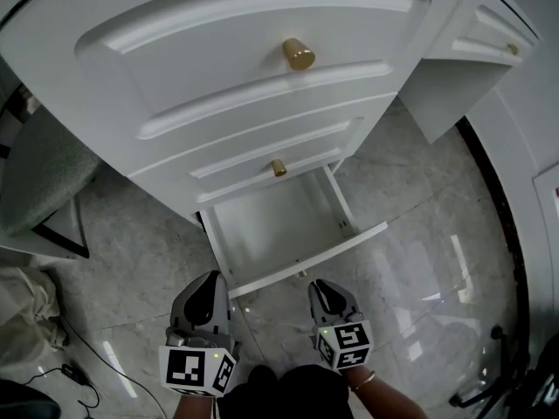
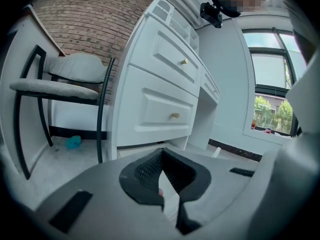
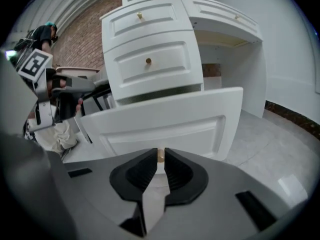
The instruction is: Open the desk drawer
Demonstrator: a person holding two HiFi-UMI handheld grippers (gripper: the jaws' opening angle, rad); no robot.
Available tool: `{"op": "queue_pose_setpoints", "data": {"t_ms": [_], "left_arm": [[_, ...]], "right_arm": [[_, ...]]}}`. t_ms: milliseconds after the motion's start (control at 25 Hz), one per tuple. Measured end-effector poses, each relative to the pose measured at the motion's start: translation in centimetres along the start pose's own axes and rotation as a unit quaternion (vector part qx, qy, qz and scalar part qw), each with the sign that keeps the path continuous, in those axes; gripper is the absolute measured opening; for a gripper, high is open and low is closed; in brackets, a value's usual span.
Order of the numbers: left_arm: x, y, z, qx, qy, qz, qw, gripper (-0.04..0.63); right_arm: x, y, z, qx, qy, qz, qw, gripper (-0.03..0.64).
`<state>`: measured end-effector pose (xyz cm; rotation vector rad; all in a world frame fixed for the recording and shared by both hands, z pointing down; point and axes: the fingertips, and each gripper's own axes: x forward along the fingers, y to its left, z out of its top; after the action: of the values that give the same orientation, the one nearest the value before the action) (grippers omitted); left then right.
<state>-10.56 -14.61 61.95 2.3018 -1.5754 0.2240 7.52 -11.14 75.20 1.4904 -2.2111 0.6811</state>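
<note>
The white desk's bottom drawer (image 1: 336,249) stands pulled out over the floor, and its inside looks bare. Its front panel (image 3: 165,119) fills the middle of the right gripper view. The drawer's small gold knob (image 3: 160,155) shows through the narrow slit between my right gripper's (image 3: 159,160) jaws, just past the tips, and the pads do not press on it. In the head view my right gripper (image 1: 319,286) hovers just right of that knob (image 1: 301,274). My left gripper (image 1: 210,279) hangs left of the drawer front, its tips (image 2: 161,165) meeting on nothing.
Two shut drawers with gold knobs (image 1: 299,54) (image 1: 278,168) sit above the pulled-out one. A black-framed cushioned chair (image 2: 55,86) stands left of the desk. A cable (image 1: 70,369) lies on the glossy marble floor (image 1: 419,304), and a wall runs along the right.
</note>
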Motion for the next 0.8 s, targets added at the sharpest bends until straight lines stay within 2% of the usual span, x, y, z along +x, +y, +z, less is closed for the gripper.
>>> {"op": "queue_pose_setpoints", "data": {"t_ms": [200, 480, 640, 800], "left_arm": [[0.6, 0.2, 0.4, 0.008, -0.006, -0.001, 0.9999, 0.008], [1.4, 1.0, 0.5, 0.018, -0.009, -0.001, 0.9998, 0.009], [1.6, 1.7, 1.2, 0.023, -0.014, 0.005, 0.9996, 0.009], [1.8, 2.4, 2.5, 0.031, -0.028, 0.012, 0.9991, 0.009]], "right_arm": [[-2.6, 0.4, 6.6, -0.007, -0.081, 0.002, 0.997, 0.017], [-3.9, 1.5, 13.3, -0.007, -0.165, 0.036, 0.986, 0.009], [-3.8, 1.3, 14.7, -0.009, -0.161, 0.029, 0.986, 0.008], [-3.8, 1.4, 17.4, -0.013, -0.203, 0.037, 0.978, 0.007]]}}
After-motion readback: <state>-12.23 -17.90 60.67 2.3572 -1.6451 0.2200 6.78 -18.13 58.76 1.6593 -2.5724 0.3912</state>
